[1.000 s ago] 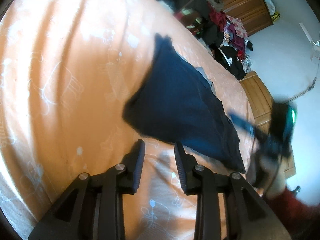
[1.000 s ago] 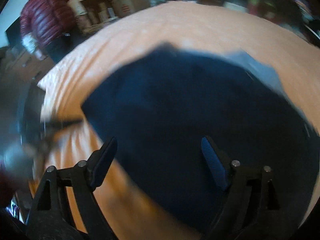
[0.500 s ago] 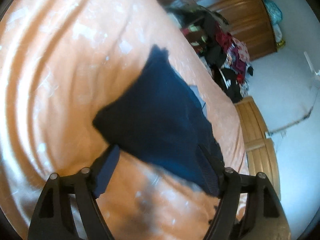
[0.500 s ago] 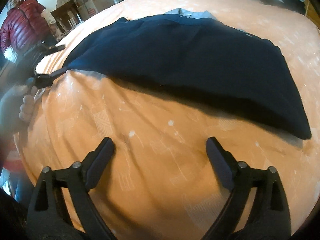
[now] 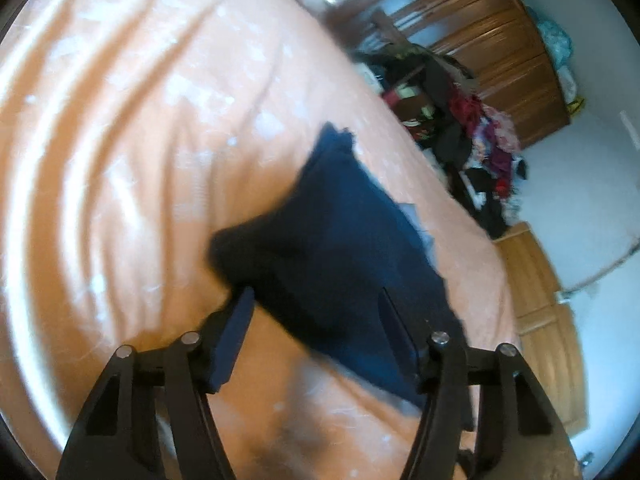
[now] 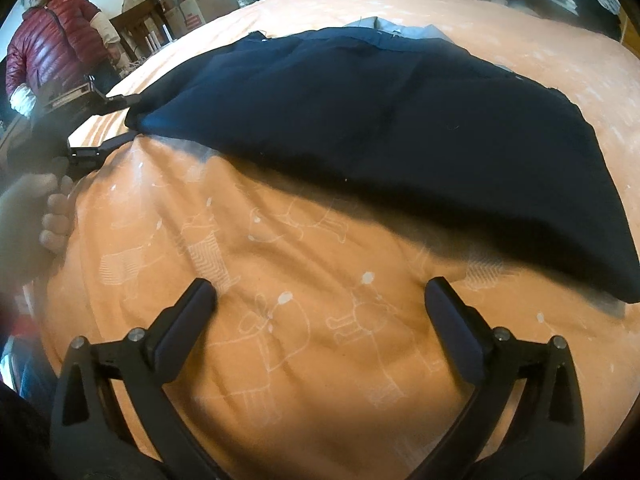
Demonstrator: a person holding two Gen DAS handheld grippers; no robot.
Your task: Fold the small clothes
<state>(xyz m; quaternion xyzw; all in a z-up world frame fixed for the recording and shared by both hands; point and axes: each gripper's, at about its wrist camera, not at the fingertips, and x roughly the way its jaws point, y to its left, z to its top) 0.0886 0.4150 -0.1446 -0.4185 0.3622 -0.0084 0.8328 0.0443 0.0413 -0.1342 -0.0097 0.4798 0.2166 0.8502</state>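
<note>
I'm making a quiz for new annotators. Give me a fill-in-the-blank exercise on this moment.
1. The dark navy garment lies spread on an ___ bedsheet printed with white animal outlines.
2. The right gripper hovers with its jaws ___, holding nothing.
3. The left gripper is open at the garment's ___ edge.
4. In the right wrist view, a standing person wears a ___ puffer jacket.

Missing: orange; open; near; red

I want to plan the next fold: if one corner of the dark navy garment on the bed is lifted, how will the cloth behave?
The navy garment will probably go floppy: it already drapes and creases over the orange bedsheet. It looks light, lying thin and flat. It may drag rather than slide, since both are soft fabric. Both claws, left and right, are open.
</note>
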